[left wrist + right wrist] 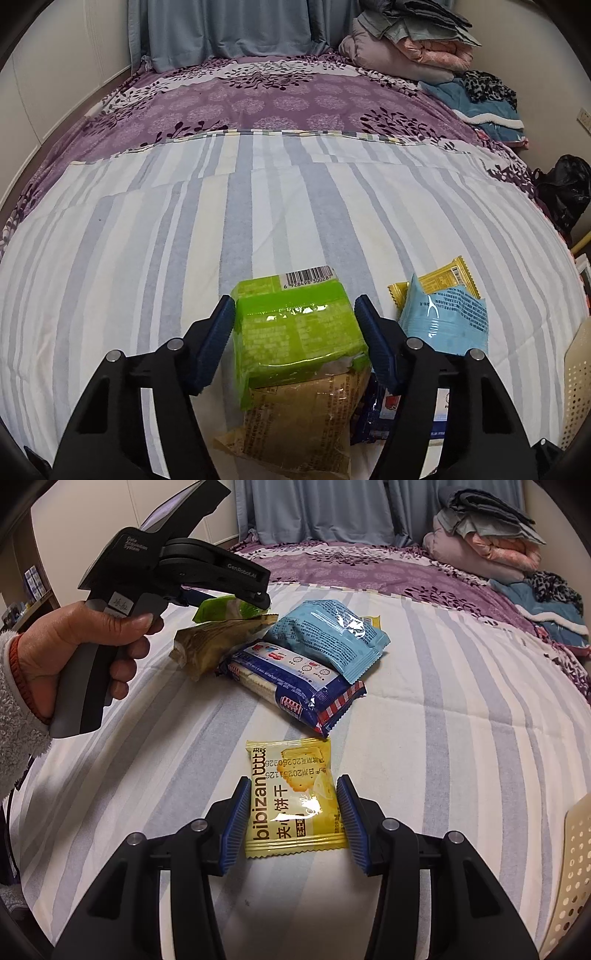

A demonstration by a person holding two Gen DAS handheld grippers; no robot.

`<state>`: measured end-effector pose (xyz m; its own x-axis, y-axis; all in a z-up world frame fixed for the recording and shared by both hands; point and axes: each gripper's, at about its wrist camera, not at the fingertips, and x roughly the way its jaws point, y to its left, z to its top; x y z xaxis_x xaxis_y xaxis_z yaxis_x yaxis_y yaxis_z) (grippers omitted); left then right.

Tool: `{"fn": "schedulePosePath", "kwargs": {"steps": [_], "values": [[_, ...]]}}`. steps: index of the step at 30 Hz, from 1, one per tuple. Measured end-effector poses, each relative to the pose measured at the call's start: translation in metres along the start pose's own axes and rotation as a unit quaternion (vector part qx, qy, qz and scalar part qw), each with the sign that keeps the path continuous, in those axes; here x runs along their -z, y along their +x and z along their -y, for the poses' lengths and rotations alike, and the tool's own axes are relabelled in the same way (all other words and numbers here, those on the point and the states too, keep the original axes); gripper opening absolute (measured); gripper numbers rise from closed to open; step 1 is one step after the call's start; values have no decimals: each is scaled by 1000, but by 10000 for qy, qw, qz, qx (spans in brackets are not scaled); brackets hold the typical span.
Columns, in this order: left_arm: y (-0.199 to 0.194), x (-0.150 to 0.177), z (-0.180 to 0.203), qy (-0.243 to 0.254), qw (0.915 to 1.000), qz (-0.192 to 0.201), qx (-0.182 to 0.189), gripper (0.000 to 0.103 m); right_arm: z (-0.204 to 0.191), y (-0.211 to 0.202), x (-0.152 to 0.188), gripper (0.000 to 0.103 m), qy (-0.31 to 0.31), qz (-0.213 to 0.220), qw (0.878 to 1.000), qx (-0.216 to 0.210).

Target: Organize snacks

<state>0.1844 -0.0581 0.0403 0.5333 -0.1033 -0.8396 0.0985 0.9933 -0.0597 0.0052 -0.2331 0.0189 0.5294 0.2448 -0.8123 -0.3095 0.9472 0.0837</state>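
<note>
My left gripper (295,314) is shut on a lime-green snack packet (295,332), its blue pads pressing both sides. The green packet (218,607) rests atop a brown packet (303,417) in a small heap on the bed. In that heap a light-blue packet (328,638) lies on a dark-blue biscuit pack (291,686), and another yellow packet (447,280) peeks out behind. In the right wrist view my right gripper (291,812) is shut on a yellow biscuit packet (295,801), held flat over the striped sheet, nearer than the heap.
A cream perforated basket (576,867) stands at the right edge of the bed. A person's hand (74,646) in a fleecy sleeve holds the left tool. Folded bedding (413,44) is piled at the far right corner. A black bag (565,192) sits beside the bed.
</note>
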Motion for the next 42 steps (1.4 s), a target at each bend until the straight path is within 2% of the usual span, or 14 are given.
{"fn": "schedulePosePath", "kwargs": {"steps": [6, 28, 29, 31, 35, 37, 38, 39, 41, 42], "values": [[-17, 7, -6, -15, 9999, 135, 62, 61, -1, 0, -1, 48, -23, -1, 10000, 36], [-92, 55, -20, -68, 9982, 485, 341, 58, 7, -24, 19, 47, 530, 144, 9985, 85], [-94, 57, -20, -72, 9981, 492, 357, 57, 7, -26, 19, 47, 553, 168, 9983, 86], [-100, 61, -19, -73, 9978, 516, 403, 46, 8, -31, 20, 47, 595, 214, 9980, 97], [-110, 66, -19, -41, 9976, 554, 404, 45, 10, -37, 22, 47, 643, 271, 9975, 119], [-110, 69, -20, -50, 9980, 511, 364, 47, 10, -38, 23, 47, 666, 285, 9973, 133], [-109, 70, -22, -63, 9982, 475, 362, 51, 11, -39, 24, 47, 678, 292, 9972, 138], [-108, 72, -24, -85, 9985, 429, 326, 64, 11, -40, 24, 47, 686, 296, 9971, 140], [-106, 79, -29, -141, 9990, 392, 164, 83, 11, -42, 26, 47, 701, 300, 9970, 147], [-106, 83, -31, -147, 9991, 380, 123, 85, 11, -42, 27, 47, 712, 294, 9969, 145]]}}
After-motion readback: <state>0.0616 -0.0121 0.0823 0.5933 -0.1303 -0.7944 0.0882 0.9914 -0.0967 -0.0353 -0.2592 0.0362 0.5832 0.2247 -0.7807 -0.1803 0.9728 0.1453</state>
